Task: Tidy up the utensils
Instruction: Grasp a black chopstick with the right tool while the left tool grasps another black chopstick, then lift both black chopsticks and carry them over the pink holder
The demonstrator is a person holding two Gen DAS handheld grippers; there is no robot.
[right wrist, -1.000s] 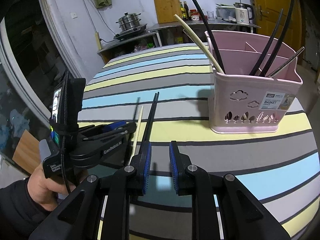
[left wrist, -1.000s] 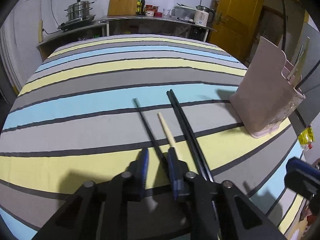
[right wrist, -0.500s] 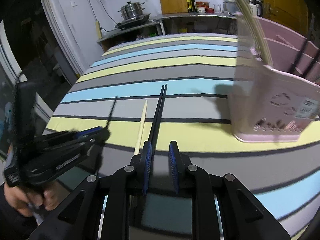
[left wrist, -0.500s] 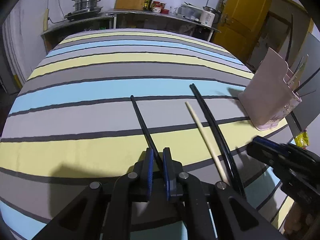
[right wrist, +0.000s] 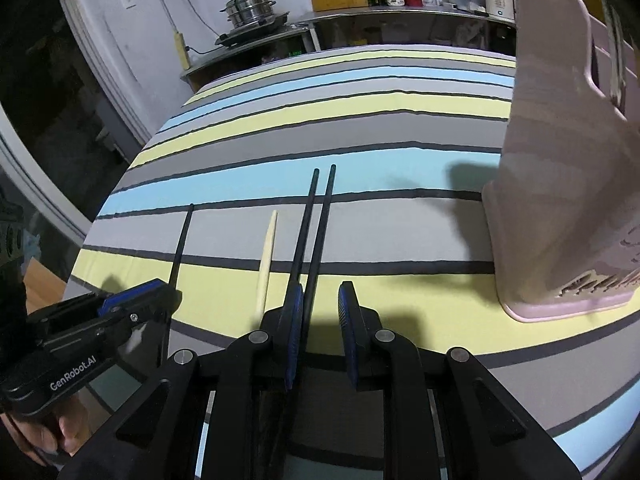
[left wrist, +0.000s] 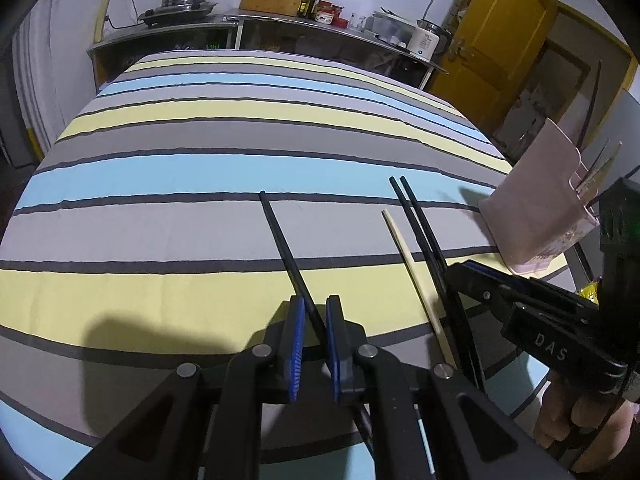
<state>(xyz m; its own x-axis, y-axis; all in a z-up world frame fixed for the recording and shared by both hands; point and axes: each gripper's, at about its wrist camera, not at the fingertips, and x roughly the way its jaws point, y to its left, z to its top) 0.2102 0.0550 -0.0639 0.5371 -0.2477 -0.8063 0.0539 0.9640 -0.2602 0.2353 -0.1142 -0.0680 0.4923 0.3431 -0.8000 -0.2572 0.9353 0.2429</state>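
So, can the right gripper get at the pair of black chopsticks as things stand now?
Probably yes. The right gripper is open, one of the black chopsticks already lies between its jaws, and nothing covers them; the cream chopstick lies apart.

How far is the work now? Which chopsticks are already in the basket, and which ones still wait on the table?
Done: several chopsticks already stand in the pink basket.
In hand: the left gripper is shut on a single black chopstick. The right gripper is open around the black pair, not yet pinching.
Left: those three plus the pale chopstick, all still on the table.
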